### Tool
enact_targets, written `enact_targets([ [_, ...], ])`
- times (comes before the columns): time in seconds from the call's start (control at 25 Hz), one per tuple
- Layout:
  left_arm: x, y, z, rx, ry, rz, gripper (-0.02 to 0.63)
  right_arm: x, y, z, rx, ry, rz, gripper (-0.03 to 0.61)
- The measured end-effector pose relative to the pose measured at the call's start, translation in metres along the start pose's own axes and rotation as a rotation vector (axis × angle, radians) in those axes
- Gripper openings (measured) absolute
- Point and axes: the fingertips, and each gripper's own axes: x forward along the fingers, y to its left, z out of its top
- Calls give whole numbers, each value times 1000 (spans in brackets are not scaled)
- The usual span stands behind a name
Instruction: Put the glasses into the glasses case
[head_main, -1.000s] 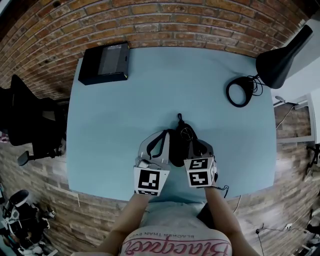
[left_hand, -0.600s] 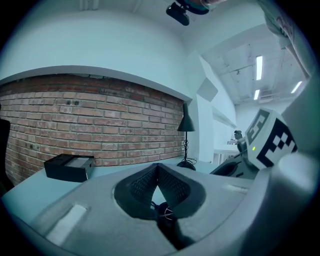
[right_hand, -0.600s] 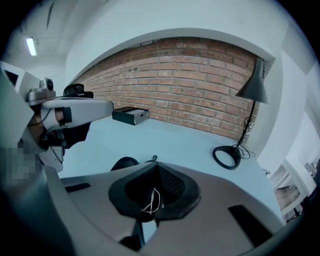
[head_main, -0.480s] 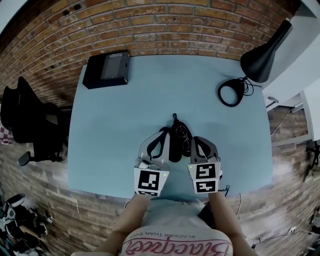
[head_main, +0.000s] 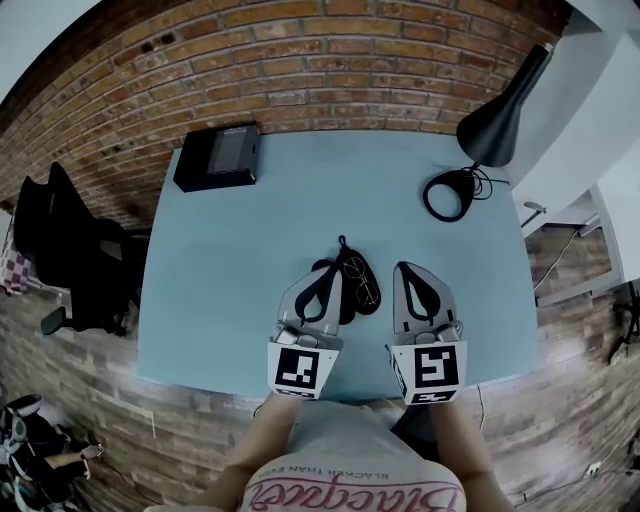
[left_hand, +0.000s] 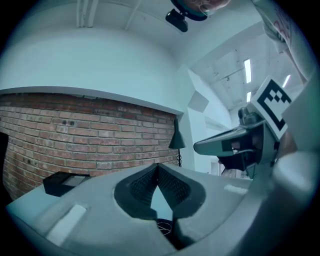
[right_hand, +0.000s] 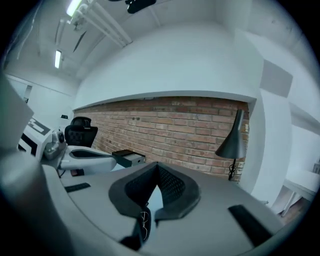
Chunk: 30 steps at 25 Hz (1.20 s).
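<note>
A black glasses case (head_main: 350, 296) lies open on the light blue table (head_main: 220, 270), near the front edge. Thin wire-rimmed glasses (head_main: 363, 280) rest inside its right half. My left gripper (head_main: 324, 271) hangs over the case's left part, its jaws shut on nothing. My right gripper (head_main: 406, 266) sits just right of the case, apart from it, also shut and holding nothing. The left gripper view shows the glasses (left_hand: 165, 226) below the closed jaws, and the right gripper view shows the glasses (right_hand: 144, 222) low between the jaw bases.
A black box (head_main: 219, 156) stands at the table's back left by the brick wall. A black desk lamp (head_main: 492, 128) with a round base (head_main: 447, 194) is at the back right. An office chair (head_main: 70, 260) stands off the left edge.
My right gripper has pulled off the case to the right, leaving the glasses lying in it. My left gripper has stayed over the case's left part. The head view has shifted.
</note>
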Motion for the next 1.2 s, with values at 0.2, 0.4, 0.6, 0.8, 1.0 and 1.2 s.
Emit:
enact_targets([
  [0.2, -8, -8, 18, 24, -42, 1, 3, -26, -3, 12, 75, -46, -5, 6],
  [0.4, -14, -14, 37, 56, -77, -3, 3, -35, 5, 14, 48, -70, 25, 6],
  [0.6, -19, -16, 50, 77, -99, -8, 3, -36, 11, 21, 50, -99, 34, 6],
  [0.8, -21, -19, 59, 89, -122, -13, 3, -36, 15, 27, 39, -127, 46, 6],
  [1.0, -24, -21, 69, 106, -150, -28, 3, -36, 19, 34, 25, -149, 59, 6],
  [1.2, -30, -22, 74, 112, -167, -36, 3, -38, 22, 30, 35, -142, 70, 6],
])
